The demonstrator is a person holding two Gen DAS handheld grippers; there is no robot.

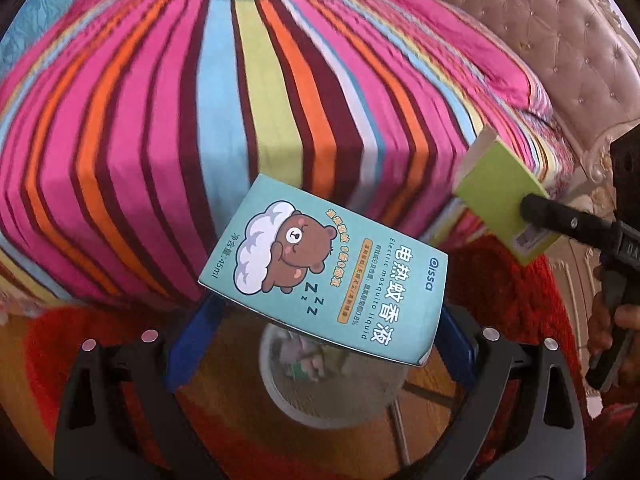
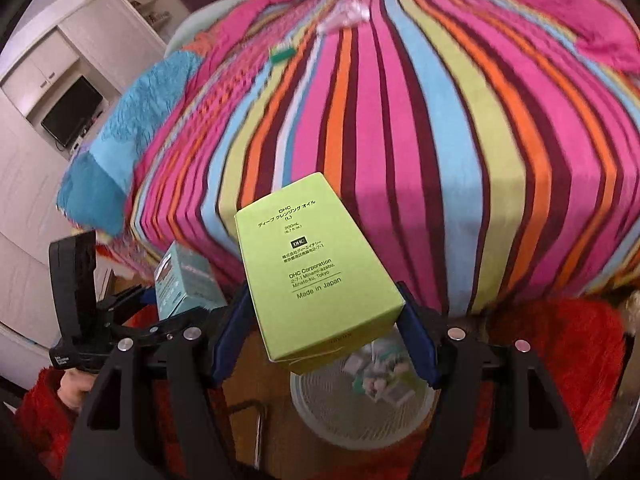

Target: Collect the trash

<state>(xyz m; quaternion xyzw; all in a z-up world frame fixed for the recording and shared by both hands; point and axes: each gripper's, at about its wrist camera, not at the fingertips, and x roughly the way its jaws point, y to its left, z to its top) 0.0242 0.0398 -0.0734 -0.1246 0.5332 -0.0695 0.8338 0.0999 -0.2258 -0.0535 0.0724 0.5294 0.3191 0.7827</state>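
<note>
Jaws of both grippers clamped on cartons: left on teal bear-printed box (image 1: 324,268), right on lime-green box (image 2: 316,268).

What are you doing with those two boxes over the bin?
A person is tidying up trash with two hand-held grippers. The left gripper holds a teal bear box, and the right gripper holds a green box. Both hang over the white bin beside the striped bed. Neither box is dropped yet.

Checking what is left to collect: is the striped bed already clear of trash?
No: in the right wrist view a small green item and a clear plastic wrapper lie on the striped bedspread.
</note>
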